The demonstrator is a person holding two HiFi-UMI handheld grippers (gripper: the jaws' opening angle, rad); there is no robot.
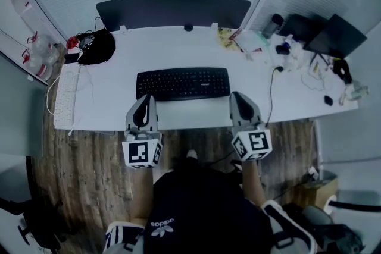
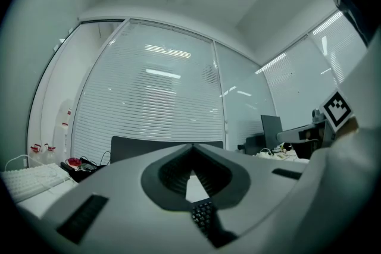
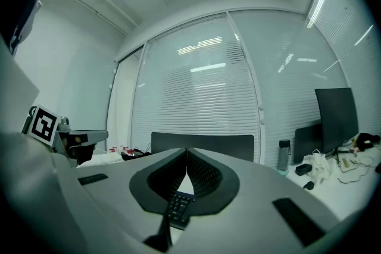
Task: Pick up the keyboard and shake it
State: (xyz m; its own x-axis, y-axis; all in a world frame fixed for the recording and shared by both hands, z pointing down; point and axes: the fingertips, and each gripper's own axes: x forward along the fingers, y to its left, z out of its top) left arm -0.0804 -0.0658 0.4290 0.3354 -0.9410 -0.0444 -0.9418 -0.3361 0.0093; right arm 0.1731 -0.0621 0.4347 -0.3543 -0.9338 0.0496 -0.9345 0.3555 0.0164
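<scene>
Head view, desk (image 1: 178,47): a white top is running left to right, with a dark panel (image 1: 172,11) standing along its far edge.
Head view, left side: a white keyboard (image 1: 64,97) is lying at the left end, and a black bag (image 1: 97,46) is sitting beyond it.
Head view, right side: a bottle (image 1: 274,24), papers and a dark monitor (image 1: 336,35) are crowding the far right corner. A black cable (image 1: 272,92) is trailing toward the near edge, just right of the right gripper (image 1: 234,95).
Head view, black keyboard (image 1: 183,83): it is lying flat at the desk's middle, long side left to right, with matte black keys.
Head view, grippers: the left gripper (image 1: 151,98) is pointing at the black keyboard's near left corner and the right gripper just beside its near right corner. Whether either is touching cannot be told.
Left gripper view, jaws: the 2 are pressing together at the tips, clenched on nothing.
Left gripper view, surroundings: the black keyboard (image 2: 202,214) is showing as a patch of keys below the tips, the white keyboard (image 2: 33,178) is lying at the left, and blinds (image 2: 155,98) are hanging beyond.
Right gripper view, jaws: the 2 are meeting at the tips, clenched and empty.
Right gripper view, surroundings: the black keyboard (image 3: 177,208) is showing low between the jaws. The bottle (image 3: 284,154) and monitor (image 3: 336,116) are standing to the right.
</scene>
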